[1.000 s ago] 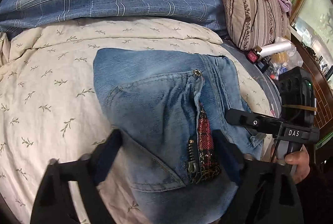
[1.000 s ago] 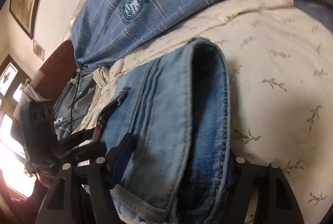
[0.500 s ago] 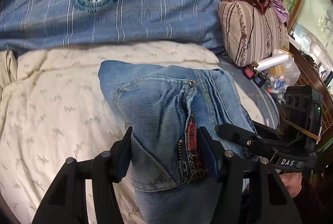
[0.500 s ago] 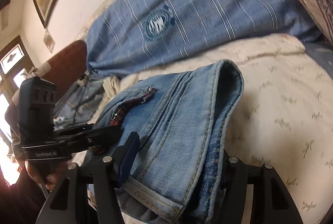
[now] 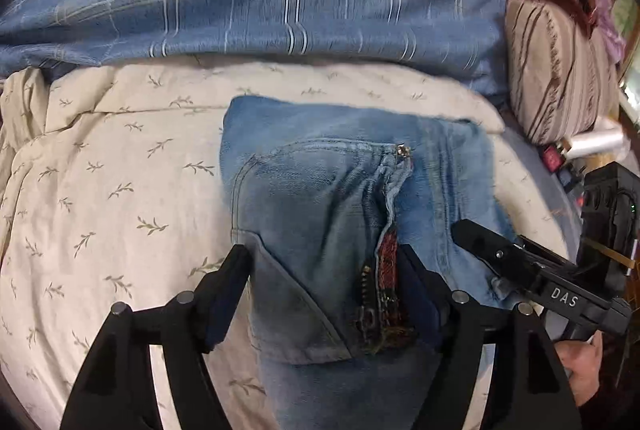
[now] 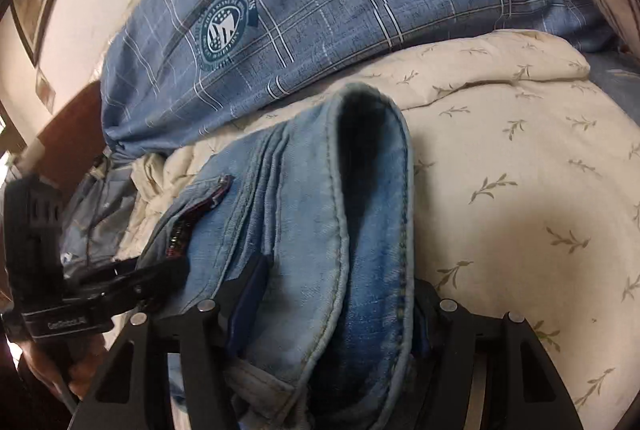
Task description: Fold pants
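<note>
Nearest, the left gripper [image 5: 325,294] is clenched across the bunched waist of the jeans [image 5: 320,198], its fingers pinching denim on both sides of the open zip [image 5: 370,294]. The right gripper [image 6: 338,310] is likewise clamped on thick folded layers at about six o'clock in its own view. My worry is that so many layers are stacked that an inner one could slide free, or that uneven pulls could skew the fold. The jeans are faded light blue with a plaid-lined fly, draped toward twelve o'clock over the cream leaf-print quilt [image 5: 100,170]. Beyond lies a blue checked duvet [image 5: 340,2], with a striped pillow [image 5: 556,70] at two o'clock.
</note>
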### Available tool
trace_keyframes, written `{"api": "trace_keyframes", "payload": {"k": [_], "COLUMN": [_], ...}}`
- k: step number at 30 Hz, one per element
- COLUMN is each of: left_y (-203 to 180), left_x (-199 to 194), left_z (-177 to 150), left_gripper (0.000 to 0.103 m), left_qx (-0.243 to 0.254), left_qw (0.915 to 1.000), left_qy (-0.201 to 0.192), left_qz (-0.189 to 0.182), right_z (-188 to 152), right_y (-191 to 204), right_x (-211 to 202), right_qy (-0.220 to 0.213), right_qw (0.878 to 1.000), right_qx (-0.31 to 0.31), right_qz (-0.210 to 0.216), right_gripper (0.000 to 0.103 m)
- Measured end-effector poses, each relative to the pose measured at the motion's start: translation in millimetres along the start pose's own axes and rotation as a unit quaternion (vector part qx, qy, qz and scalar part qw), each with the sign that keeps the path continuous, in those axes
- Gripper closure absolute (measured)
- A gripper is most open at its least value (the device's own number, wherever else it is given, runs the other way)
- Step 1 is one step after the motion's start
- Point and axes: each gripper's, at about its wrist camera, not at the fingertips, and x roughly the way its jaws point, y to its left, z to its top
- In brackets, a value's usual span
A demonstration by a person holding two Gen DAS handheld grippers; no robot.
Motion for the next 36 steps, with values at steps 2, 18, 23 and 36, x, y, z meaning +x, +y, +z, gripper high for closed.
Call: {"api": "trace_keyframes", "payload": {"k": [2,18,23,36], "left_y": [-4.1,-17.8,-23.8,-27.2], "left_x": [-12.6,-197.7,-232.9,-277.0], "left_z": [-1.1,-60.4,-71.3,-90.4], "left_gripper": [0.027,0.008,0.007,0.002], "left_qx": [0.012,0.029,0.025,0.028], "left_qw": [0.9998,0.9617,0.9551,0.9452], "left_qy": [-0.008,-0.191,-0.215,-0.254], "left_qz": [0.012,0.194,0.203,0.204], "right_z": [-1.7,-77.2,-93.6,-104.5], "right_y": [9.3,104.6,131.9,166.6], "right_x": [-19.8,-161.7,-186.4,-213.1], "right_qy": [-0.029,-0.219,-0.229,-0.243], "right_qw": [0.999,0.97,0.968,0.961], "right_qx": [-0.016,-0.103,-0.098,-0.129], "right_qz": [-0.003,-0.029,-0.019,-0.036], "right_gripper": [0.038,0.036,0.034,0.032]}}
